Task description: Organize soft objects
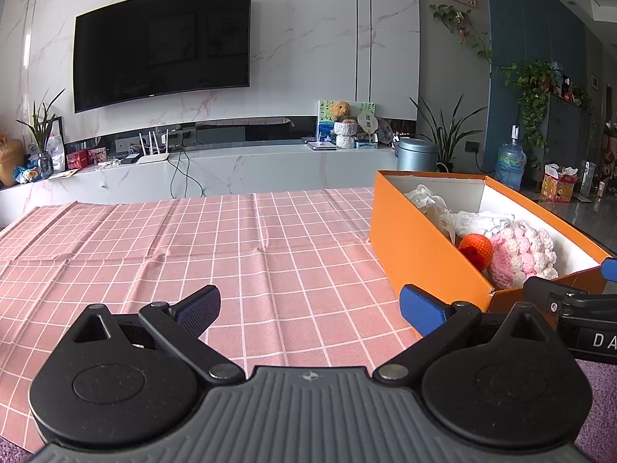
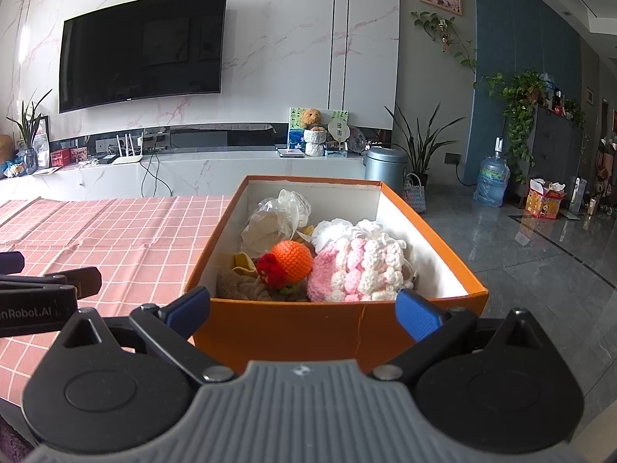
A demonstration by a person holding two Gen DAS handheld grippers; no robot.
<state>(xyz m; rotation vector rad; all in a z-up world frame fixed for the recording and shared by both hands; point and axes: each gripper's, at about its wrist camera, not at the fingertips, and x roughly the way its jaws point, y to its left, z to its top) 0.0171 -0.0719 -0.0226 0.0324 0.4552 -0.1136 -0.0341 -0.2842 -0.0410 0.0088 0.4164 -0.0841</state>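
An orange box point(image 2: 293, 332) point(image 1: 416, 239) stands on the pink checked cloth at the table's right end. Inside lie a pink and white crocheted piece point(image 2: 358, 266) point(image 1: 524, 254), an orange crocheted ball with a red tuft point(image 2: 291, 262) point(image 1: 476, 250), white lace bundles point(image 2: 281, 216) point(image 1: 432, 200), a beige knit piece point(image 2: 243, 285) and a small yellow one point(image 2: 243, 260). My right gripper point(image 2: 302, 308) is open, its fingers spread in front of the box's near wall. My left gripper point(image 1: 308, 306) is open over bare cloth, left of the box.
The pink checked tablecloth point(image 1: 193, 247) covers the table. Beyond it runs a marble TV console point(image 1: 246, 162) with a wall-mounted television point(image 1: 162, 46). To the right of the box lies a glossy grey floor point(image 2: 520, 254) with plants, a bin and a water bottle.
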